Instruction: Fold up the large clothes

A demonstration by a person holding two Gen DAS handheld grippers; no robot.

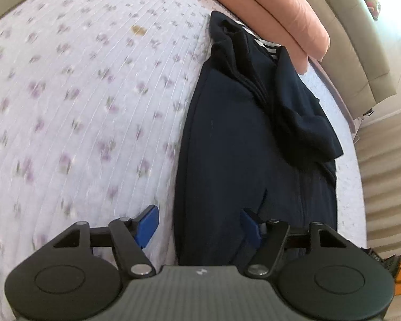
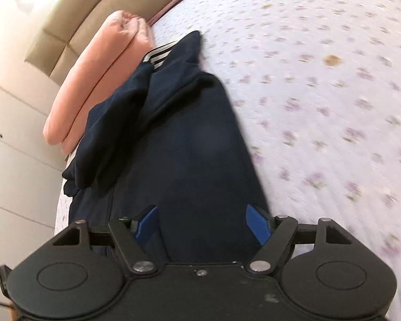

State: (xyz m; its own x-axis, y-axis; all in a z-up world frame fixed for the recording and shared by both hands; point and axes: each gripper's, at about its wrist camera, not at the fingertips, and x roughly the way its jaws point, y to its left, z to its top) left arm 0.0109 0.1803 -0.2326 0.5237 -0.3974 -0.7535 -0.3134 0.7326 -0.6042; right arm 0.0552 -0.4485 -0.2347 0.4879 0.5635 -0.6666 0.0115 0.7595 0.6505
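A: Where's your navy garment (image 1: pixel 227 160)?

B: Folded lengthwise on the bedspread (image 1: pixel 80 93), running toward twelve o'clock. Your left gripper (image 1: pixel 200 226) and right gripper (image 2: pixel 203 223) both gape, empty.

A: Next, probably pinch the near hem.

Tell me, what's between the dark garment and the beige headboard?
A folded pink blanket lies between the navy garment and the headboard, clear in both wrist views.

We hold our left tool (image 1: pixel 200 227) and our right tool (image 2: pixel 201 224) tilted downward, each with blue pads (image 1: pixel 148 224) apart and gripping nothing.
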